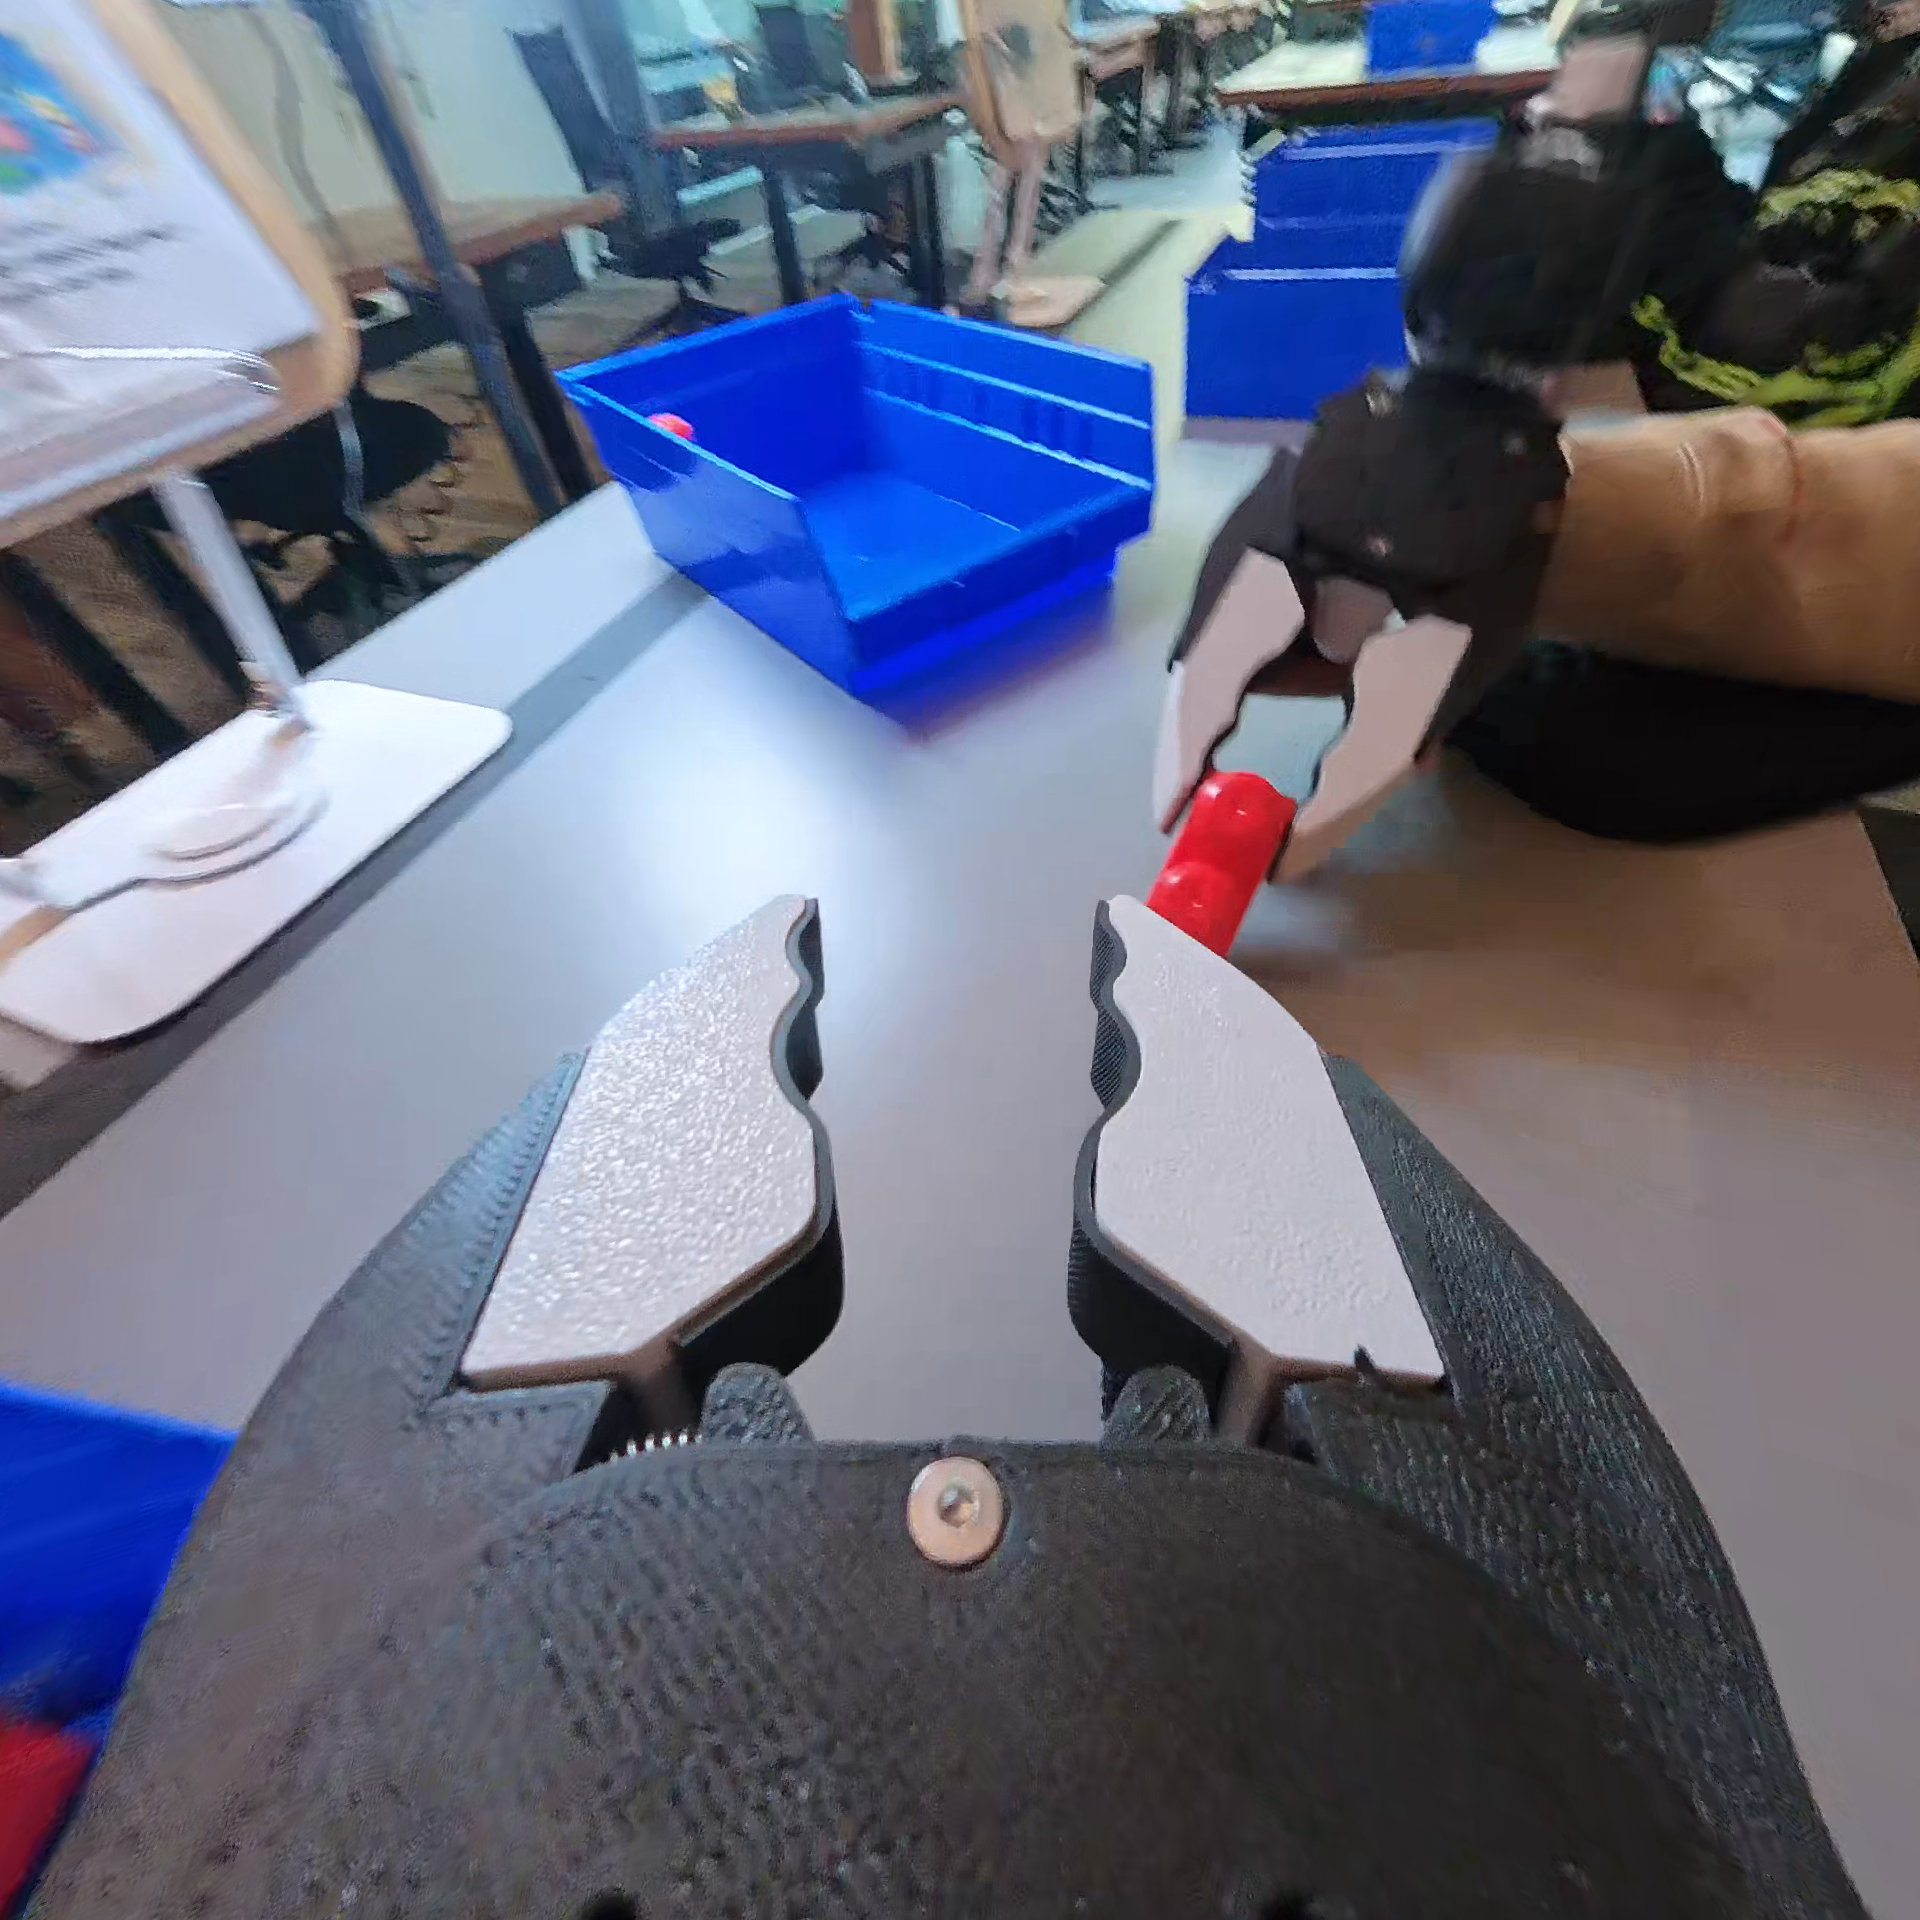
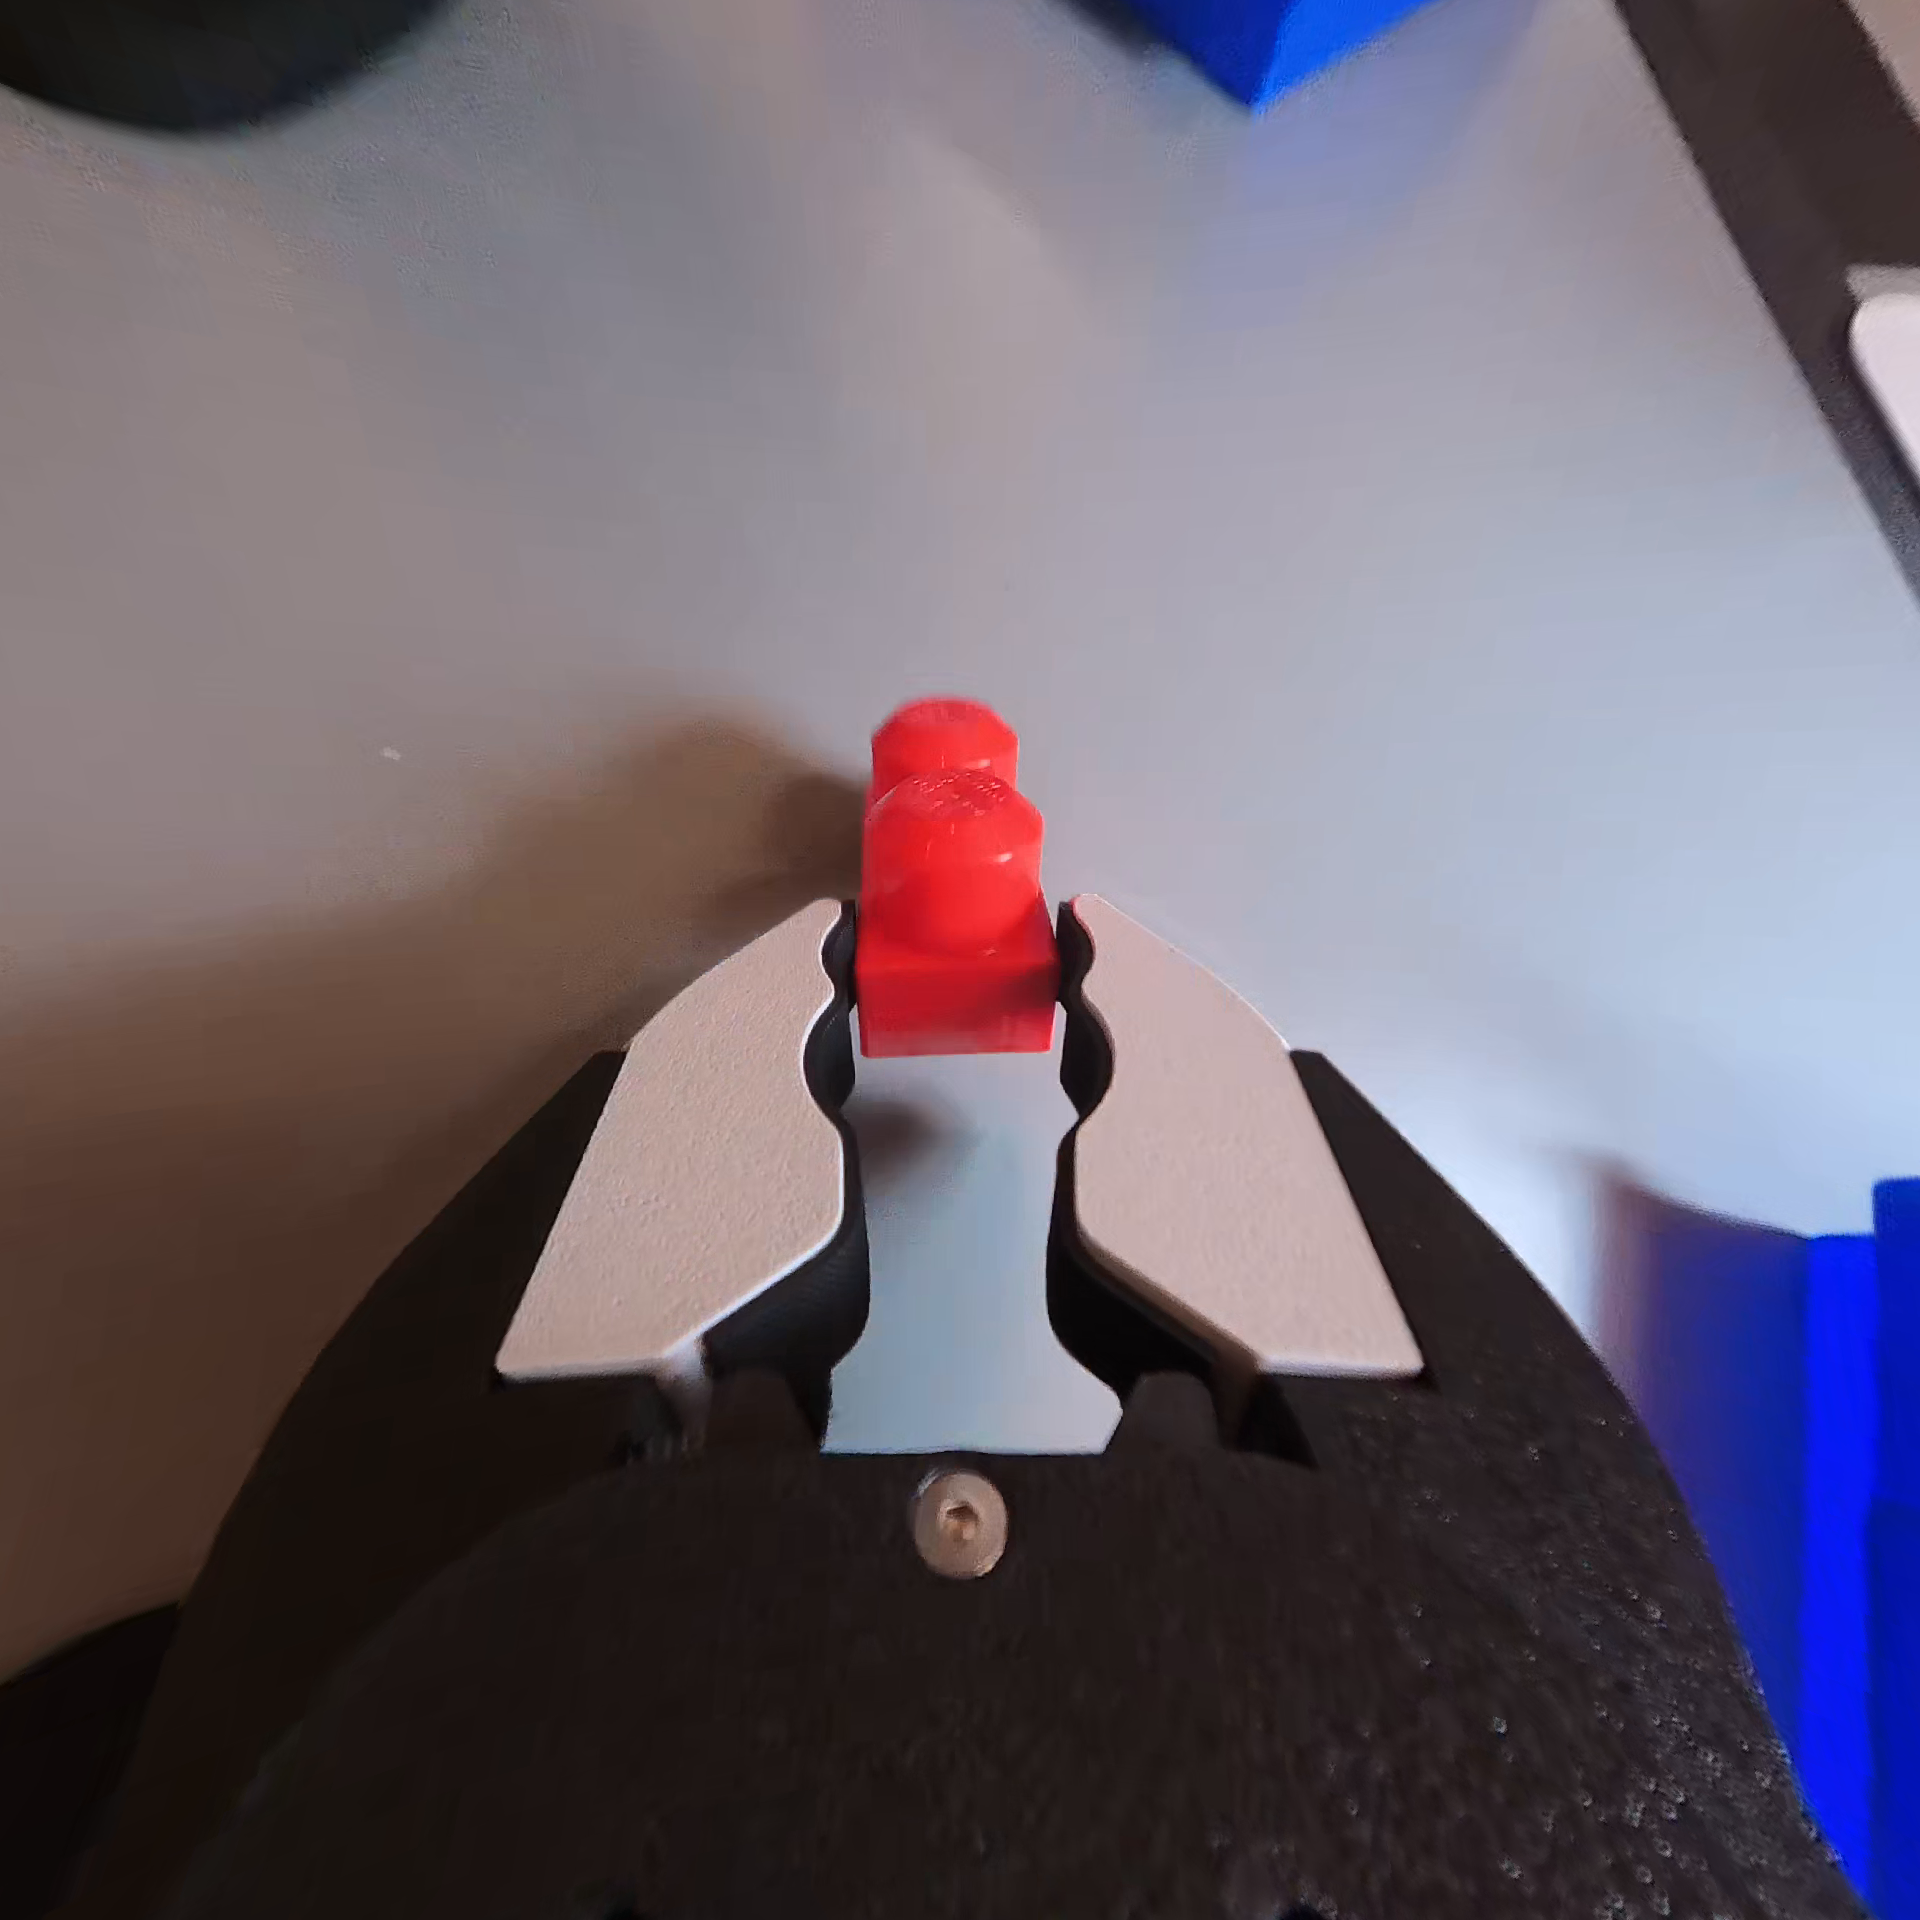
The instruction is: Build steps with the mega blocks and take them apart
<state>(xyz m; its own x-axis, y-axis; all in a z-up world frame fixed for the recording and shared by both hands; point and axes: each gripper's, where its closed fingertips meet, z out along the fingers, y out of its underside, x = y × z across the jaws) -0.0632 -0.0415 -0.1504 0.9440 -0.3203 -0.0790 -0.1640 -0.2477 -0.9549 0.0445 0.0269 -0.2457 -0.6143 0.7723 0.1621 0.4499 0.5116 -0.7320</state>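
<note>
Right gripper (image 2: 956,971) pinches the red block (image 2: 951,935) by its flat sides near the table's (image 1: 831,790) right edge; light, stiff, probably slippery plastic. Left gripper (image 1: 956,935) hangs spread, empty.

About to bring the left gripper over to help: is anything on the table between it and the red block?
Nothing visible. Bare table lies between the open left gripper and the red block, which the right gripper already grips. The blue bin sits farther back.

Black gripper (image 1: 956,925) — pale grey fingers (image 1: 675,1143)
</note>
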